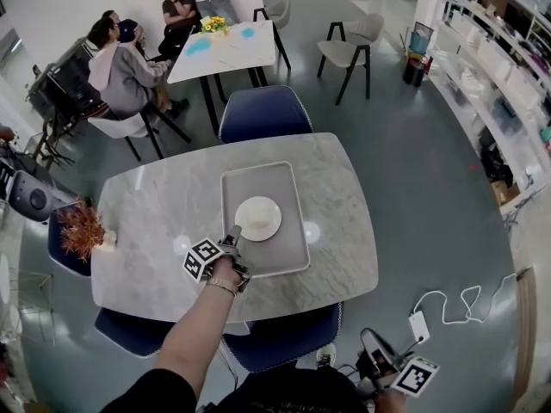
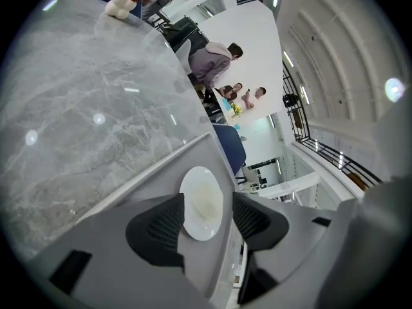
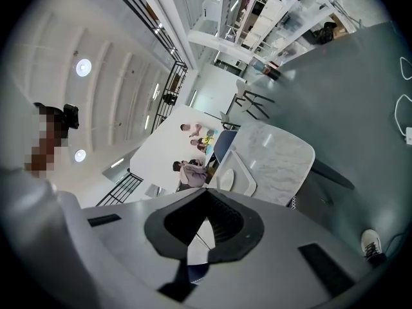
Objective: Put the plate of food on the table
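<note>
The white plate [image 1: 257, 218] sits on a grey tray [image 1: 288, 252], and the tray lies flat in the middle of the marble table [image 1: 155, 222], square to the near edge. That's a sensible spot, well in from every side and clear of the dried plant [image 1: 82, 229] at the left corner.

The left tongs [image 1: 233, 239] hover at the tray's near rim with jaws wide apart, gripping nothing. The plate shows in the gap between them but further off, untouched. I'd say the tray's rim is where it gets carried, which is why they're there.

The right tongs [image 3: 205, 195] hang low by the person's side, well off the table, jaws closed on nothing.

What's on the plate is pale and I can't tell what food it is.

To my eye the job looks about done.
</note>
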Demonstrator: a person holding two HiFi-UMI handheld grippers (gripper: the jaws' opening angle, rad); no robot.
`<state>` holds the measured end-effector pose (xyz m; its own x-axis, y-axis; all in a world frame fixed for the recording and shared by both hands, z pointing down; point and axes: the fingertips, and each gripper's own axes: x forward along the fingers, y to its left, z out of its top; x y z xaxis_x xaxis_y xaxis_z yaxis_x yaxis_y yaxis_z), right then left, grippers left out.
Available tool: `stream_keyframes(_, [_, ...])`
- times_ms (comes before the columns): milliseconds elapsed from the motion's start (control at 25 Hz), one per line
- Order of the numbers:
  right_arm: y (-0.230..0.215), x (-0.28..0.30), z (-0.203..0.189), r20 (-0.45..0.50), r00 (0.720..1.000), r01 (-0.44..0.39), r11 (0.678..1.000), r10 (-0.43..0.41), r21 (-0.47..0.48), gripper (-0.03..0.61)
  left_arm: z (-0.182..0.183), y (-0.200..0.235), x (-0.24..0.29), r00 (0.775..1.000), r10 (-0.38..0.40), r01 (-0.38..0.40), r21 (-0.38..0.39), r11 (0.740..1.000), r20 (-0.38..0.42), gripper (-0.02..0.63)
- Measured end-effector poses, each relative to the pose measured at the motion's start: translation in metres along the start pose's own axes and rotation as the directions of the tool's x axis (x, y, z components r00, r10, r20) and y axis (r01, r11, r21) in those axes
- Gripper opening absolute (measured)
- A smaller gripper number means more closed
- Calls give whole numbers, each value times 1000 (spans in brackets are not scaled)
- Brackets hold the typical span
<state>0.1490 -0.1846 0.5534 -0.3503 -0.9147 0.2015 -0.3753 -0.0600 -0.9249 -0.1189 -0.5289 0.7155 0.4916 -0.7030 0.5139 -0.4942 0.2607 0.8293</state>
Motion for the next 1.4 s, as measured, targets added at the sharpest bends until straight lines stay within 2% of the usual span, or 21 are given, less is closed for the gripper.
stream_keyframes(200, [13, 3, -3, -61, 997, -48, 999, 47, -15, 11, 10, -8, -41, 997, -56, 53, 57, 997, 47, 10])
stream_keyframes(320, [16, 2, -5, -104, 991, -83, 996, 80, -30, 11, 10, -19, -67, 990, -128, 122, 94, 988, 65, 9])
stream_keyframes(440, [23, 1, -7, -145, 982, -129, 991, 123, -38, 11, 6, -40, -100, 970, -232, 221, 135, 966, 73, 9])
stream_keyframes(520, [27, 0, -10, -173, 973, -161, 986, 152, -41, 11, -2, -57, -123, 948, -314, 299, 182, 937, 60, 9])
stream_keyframes(640, [32, -6, -16, -221, 957, -204, 978, 189, -50, 11, -28, -86, -160, 903, -430, 415, 266, 870, 1, 9])
stream_keyframes(720, [37, -13, -20, -256, 944, -230, 971, 207, -62, 11, -57, -105, -187, 870, -489, 486, 272, 831, -60, 9])
stream_keyframes(800, [40, -19, -26, -292, 928, -258, 964, 230, -60, 11, -85, -113, -213, 853, -509, 520, 264, 813, -113, 9])
stream_keyframes(880, [41, -25, -34, -326, 913, -277, 959, 246, -52, 11, -108, -112, -238, 852, -499, 522, 333, 785, -159, 9])
stream_keyframes(960, [41, -30, -44, -355, 898, -293, 955, 261, -41, 11, -132, -118, -264, 829, -518, 555, 407, 725, -208, 9])
stream_keyframes(1040, [41, -35, -53, -382, 882, -307, 951, 277, -19, 11, -159, -125, -286, 800, -543, 596, 433, 676, -253, 9])
stream_keyframes(1120, [43, -36, -62, -410, 867, -317, 948, 282, -19, 11, -183, -126, -305, 784, -550, 618, 441, 651, -287, 9])
stream_keyframes(1320, [55, -37, -99, -485, 819, -342, 940, 307, 19, 11, -227, -108, -348, 785, -504, 619, 492, 613, -360, 9])
stream_keyframes(1400, [62, -36, -113, -504, 806, -350, 937, 311, 18, 11, -241, -99, -365, 779, -497, 627, 494, 602, -383, 9])
